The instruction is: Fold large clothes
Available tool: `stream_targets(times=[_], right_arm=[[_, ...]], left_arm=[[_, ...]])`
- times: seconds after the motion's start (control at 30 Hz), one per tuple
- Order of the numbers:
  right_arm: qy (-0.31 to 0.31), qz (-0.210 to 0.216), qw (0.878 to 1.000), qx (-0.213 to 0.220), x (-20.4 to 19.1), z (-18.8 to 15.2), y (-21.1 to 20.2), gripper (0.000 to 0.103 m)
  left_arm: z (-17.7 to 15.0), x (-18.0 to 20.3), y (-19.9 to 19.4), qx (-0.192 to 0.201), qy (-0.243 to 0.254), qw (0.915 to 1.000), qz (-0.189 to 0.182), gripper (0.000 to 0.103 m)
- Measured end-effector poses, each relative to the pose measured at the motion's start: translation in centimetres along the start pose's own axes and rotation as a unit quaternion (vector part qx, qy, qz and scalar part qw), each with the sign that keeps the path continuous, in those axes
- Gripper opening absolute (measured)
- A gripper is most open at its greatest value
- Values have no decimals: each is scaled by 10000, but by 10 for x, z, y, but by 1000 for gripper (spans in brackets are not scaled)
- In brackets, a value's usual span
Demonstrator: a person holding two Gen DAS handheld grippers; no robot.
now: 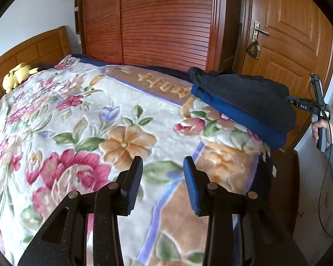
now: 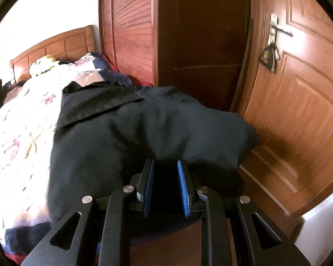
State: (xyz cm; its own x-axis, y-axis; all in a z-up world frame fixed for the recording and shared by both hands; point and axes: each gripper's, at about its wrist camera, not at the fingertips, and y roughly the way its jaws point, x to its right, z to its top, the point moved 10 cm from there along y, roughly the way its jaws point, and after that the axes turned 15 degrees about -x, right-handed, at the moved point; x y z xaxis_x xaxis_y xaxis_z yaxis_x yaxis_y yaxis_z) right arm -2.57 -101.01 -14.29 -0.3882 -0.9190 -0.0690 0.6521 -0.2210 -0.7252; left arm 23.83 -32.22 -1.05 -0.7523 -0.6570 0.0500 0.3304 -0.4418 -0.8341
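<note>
Dark navy cloth garment (image 2: 126, 137) looks pinched by the right gripper (image 2: 165, 186); left gripper (image 1: 163, 186) gapes empty over the floral blanket (image 1: 95, 110), so one-sided pulling could bunch it

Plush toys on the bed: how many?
1. A yellow plush toy lies at the head of the bed, against the wooden headboard, past the floral blanket. Bedding there could hide others.
</note>
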Motion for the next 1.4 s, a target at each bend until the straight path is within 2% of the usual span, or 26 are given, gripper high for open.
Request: stream_targets(times=[0.17,0.33,0.57,0.73,0.9,1.1,1.17,1.27,1.4], right_arm=[[-300,124,9990,317,-48,-1,-37,22],[-844,559,9939,448,-121,-15,-61,23],[-1569,1440,9761,438,-239,-51,-79,50],[-2013,2000,9584,300,-314,-82,-84,57],[-2271,2280,9467,163,-368,-109,-85,65],[-2450,2499,9367,111,-418,-120,-89,66],[-2478,2552,9345,140,-427,-123,-93,66],[-2532,2632,9307,187,-442,-125,-86,66],[-2509,2668,9298,375,-454,-131,-89,66]], left_arm=[[-28,-16,-27,107,-243,9996,31,39],[-63,-39,-61,213,-575,9980,176,39],[-112,-69,-99,303,-990,9933,509,39],[-141,-81,-113,276,-1149,9906,691,39],[-165,-90,-122,265,-1311,9874,846,39],[-201,-109,-134,340,-1733,9753,1329,39],[-215,-117,-140,352,-1944,9676,1570,39],[-229,-126,-150,414,-2163,9608,1682,39],[-243,-137,-170,655,-2534,9453,1947,39]])
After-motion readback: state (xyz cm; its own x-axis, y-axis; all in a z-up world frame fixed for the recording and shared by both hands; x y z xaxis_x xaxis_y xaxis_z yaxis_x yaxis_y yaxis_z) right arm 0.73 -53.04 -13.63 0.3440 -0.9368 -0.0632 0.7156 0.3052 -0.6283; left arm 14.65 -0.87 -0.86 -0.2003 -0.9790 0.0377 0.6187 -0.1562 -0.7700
